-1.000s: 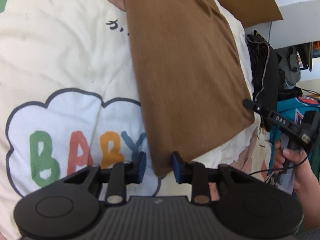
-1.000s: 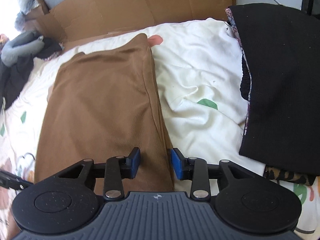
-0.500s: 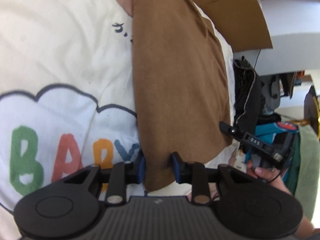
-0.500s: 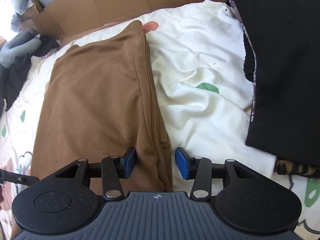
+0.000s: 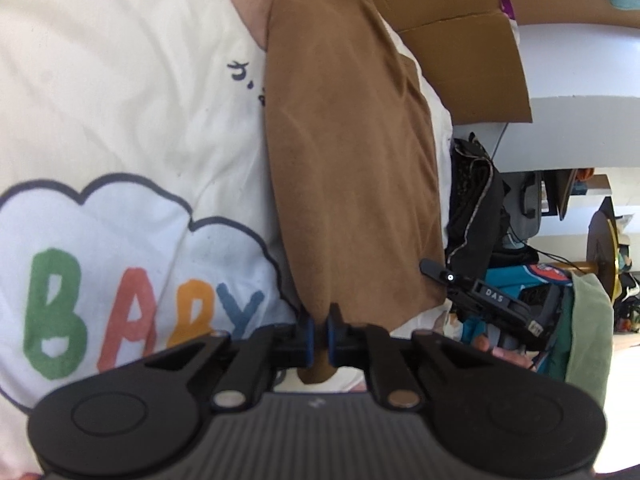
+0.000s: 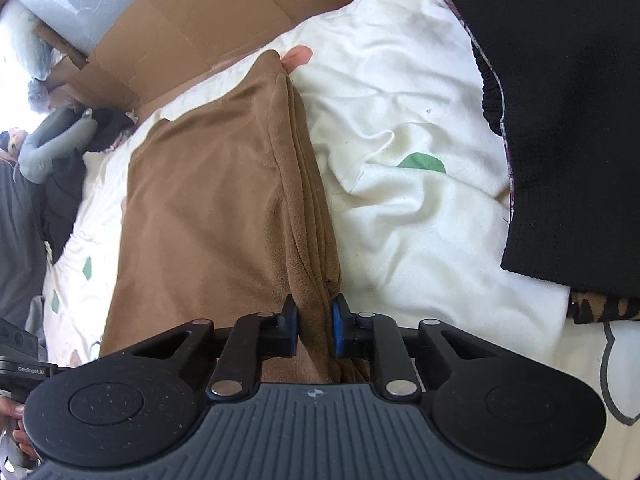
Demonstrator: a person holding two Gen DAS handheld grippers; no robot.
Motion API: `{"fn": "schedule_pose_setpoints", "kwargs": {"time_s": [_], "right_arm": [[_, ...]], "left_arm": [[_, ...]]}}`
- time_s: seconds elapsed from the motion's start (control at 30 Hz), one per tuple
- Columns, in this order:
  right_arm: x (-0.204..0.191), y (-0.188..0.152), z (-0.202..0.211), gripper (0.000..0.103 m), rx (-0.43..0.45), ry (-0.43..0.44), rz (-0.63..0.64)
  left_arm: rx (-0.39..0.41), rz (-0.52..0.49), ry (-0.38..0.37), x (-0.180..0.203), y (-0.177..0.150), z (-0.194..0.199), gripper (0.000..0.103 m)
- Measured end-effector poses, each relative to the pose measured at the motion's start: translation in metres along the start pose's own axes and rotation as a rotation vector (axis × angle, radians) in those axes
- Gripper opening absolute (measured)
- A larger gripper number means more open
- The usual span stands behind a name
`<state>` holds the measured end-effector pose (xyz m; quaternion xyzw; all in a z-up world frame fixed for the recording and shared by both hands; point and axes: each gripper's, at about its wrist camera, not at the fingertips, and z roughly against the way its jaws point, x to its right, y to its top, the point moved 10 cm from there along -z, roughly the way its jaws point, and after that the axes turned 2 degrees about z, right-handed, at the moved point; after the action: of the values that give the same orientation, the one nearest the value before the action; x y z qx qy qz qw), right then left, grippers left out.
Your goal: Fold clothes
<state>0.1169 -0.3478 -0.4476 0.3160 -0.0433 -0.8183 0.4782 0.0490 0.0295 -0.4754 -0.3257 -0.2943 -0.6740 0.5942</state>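
Under my fingers is a bed, covered by a cream sheet printed with small green and pink patches; on my left wrist view the same sheet shows a cloud outline with "BABY" in coloured letters. It is rumpled to the right of the brown garment, which lies folded flat on it, layered edge on the right. A black knit garment lies on the sheet at the right, apart from the brown one. Flattened cardboard lies along the far edge. Dark and grey clothes heap at the far left.
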Motion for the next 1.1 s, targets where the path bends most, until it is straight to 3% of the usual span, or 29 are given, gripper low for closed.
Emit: {"fn": "schedule_pose_setpoints", "kwargs": {"time_s": [0.3, 0.43, 0.73, 1.1], "right_arm": [[-0.02, -0.009, 0.013, 0.012, -0.031, 0.07, -0.07], [-0.034, -0.023, 0.016, 0.012, -0.067, 0.108, -0.108], [-0.063, -0.058, 0.014, 0.012, -0.142, 0.132, -0.113], [-0.082, -0.077, 0.025, 0.011, -0.216, 0.13, -0.084]], "left_arm": [[-0.003, -0.012, 0.06, 0.001, 0.004, 0.03, 0.006], [-0.014, -0.042, 0.127, 0.0, 0.013, 0.047, 0.006], [-0.029, -0.03, 0.19, -0.012, 0.014, 0.068, 0.006], [-0.107, 0.013, 0.215, -0.025, -0.016, 0.076, 0.006]]}}
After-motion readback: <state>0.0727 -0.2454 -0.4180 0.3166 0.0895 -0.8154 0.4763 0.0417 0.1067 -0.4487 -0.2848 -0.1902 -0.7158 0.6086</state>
